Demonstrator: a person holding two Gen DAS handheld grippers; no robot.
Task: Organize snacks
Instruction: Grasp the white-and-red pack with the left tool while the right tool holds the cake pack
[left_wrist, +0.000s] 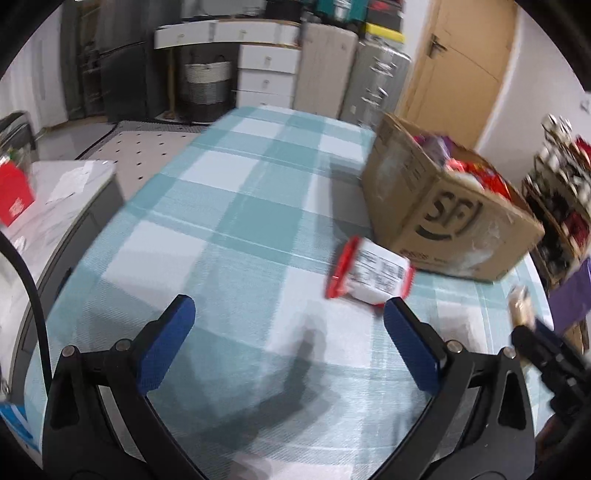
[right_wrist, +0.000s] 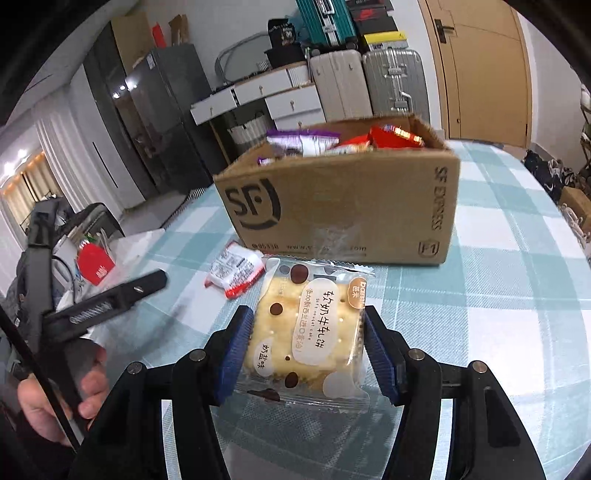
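Observation:
My right gripper (right_wrist: 308, 321) is shut on a clear-wrapped yellow cracker cake packet (right_wrist: 308, 328), held above the checked tablecloth (right_wrist: 498, 295) in front of the cardboard box (right_wrist: 343, 206). The box holds several purple and red snack packs (right_wrist: 306, 142). A red-and-white snack packet (right_wrist: 236, 273) lies on the cloth by the box's near left corner. In the left wrist view that same red-and-white packet (left_wrist: 369, 273) lies just beyond my left gripper's right finger, beside the cardboard box (left_wrist: 443, 218). My left gripper (left_wrist: 288, 310) is open with only the cloth between its fingers.
A grey side table (left_wrist: 55, 206) with a red carton (left_wrist: 13, 195) and papers stands left of the checked table. Suitcases (right_wrist: 369, 85), white drawers (right_wrist: 258, 92) and a dark cabinet (right_wrist: 159, 110) line the far wall. A person's hand (right_wrist: 55, 391) holds the left gripper's handle.

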